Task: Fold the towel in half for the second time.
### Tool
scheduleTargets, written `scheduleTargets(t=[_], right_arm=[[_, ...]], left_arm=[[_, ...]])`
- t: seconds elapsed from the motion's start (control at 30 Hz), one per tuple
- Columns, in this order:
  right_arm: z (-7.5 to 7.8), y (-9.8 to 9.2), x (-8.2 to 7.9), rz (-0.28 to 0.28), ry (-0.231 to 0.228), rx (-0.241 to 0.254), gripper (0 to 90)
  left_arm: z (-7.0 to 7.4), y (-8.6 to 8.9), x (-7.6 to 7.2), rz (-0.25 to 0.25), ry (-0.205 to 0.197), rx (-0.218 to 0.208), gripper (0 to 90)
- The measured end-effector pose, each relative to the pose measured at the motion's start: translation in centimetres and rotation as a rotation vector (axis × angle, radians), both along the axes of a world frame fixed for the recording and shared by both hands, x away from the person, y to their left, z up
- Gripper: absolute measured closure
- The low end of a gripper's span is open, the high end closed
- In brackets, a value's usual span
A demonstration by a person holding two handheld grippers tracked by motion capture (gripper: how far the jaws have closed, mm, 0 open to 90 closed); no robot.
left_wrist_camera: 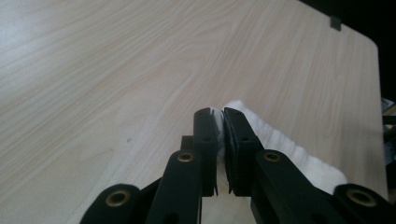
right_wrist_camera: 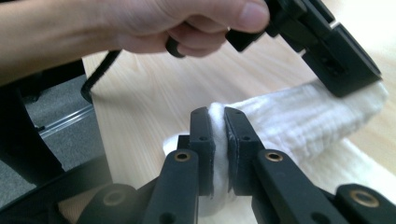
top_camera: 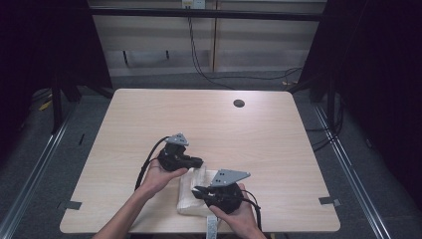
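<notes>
Left hand-held gripper [top_camera: 198, 163] and right hand-held gripper [top_camera: 197, 190] each pinch an edge of a white cloth [top_camera: 191, 195] between nearly closed jaws, low over the table [top_camera: 224, 129]. The fold appears underway; laying the cloth flat seems left.

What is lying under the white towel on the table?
The white towel lies folded on the wooden table, with bare wood around it. The left gripper and right gripper each pinch an edge of it. Whether anything lies beneath is hidden by the cloth.
</notes>
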State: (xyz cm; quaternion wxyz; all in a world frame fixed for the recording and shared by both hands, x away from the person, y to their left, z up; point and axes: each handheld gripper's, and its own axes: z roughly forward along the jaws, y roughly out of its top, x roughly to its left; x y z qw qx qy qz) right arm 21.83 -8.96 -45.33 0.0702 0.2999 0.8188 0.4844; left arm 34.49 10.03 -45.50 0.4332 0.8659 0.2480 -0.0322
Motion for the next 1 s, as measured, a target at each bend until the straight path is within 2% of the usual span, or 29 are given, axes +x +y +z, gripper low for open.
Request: scheduleTargets(t=[0.07,0.1,0.2,0.27,0.33,0.47,0.57,0.6,0.67,0.73,0.8,0.87,0.97,1.0], right_arm=[[-0.3,-0.1,-0.2,-0.004,0.003,-0.009,80.8],[-0.5,-0.2,-0.3,-0.001,0.008,-0.017,79.1],[-1.1,-0.4,-0.6,0.012,0.018,-0.045,76.6],[-1.5,-0.6,-0.7,0.016,0.036,-0.062,76.4],[-2.0,-0.7,-0.9,0.013,0.026,-0.106,75.6],[-2.9,-1.5,-0.9,-0.002,0.051,-0.119,79.8],[-3.1,-2.0,-0.9,-0.036,0.048,-0.152,82.5],[-3.1,-2.1,-0.9,-0.044,0.048,-0.153,82.5],[-3.1,-2.3,-1.0,-0.053,0.053,-0.154,82.2],[-3.2,-2.5,-1.2,-0.054,0.063,-0.152,79.6],[-3.3,-2.6,-1.3,-0.062,0.083,-0.143,75.3],[-3.2,-2.8,-1.4,-0.064,0.097,-0.130,70.1],[-3.0,-3.0,-1.3,-0.082,0.095,-0.121,63.0],[-2.9,-3.2,-1.2,-0.085,0.092,-0.111,60.0]], left_arm=[[-0.6,-0.1,0.0,0.001,0.012,-0.006,84.5],[-0.7,-0.1,0.0,0.002,0.013,0.008,84.4],[-1.3,-0.4,-0.1,-0.002,0.031,0.007,83.7],[-1.8,-0.7,-0.2,-0.013,0.036,0.023,82.9],[-2.1,-1.1,-0.2,-0.015,0.043,0.025,81.7],[-2.2,-1.6,-0.4,-0.016,0.039,0.008,81.1],[-2.0,-1.6,-0.4,-0.027,0.037,-0.017,83.6],[-1.9,-1.6,-0.4,-0.022,0.029,-0.019,84.1],[-1.9,-1.9,-0.4,-0.026,0.042,-0.023,84.1],[-2.1,-2.3,-0.6,-0.034,0.041,-0.013,82.9],[-2.2,-2.6,-0.6,-0.035,0.045,-0.008,79.6],[-2.2,-2.7,-0.8,-0.021,0.021,0.006,73.9],[-2.0,-2.3,-0.7,-0.009,0.039,-0.028,68.6],[-1.9,-2.2,-0.7,0.005,0.031,-0.030,65.9]])
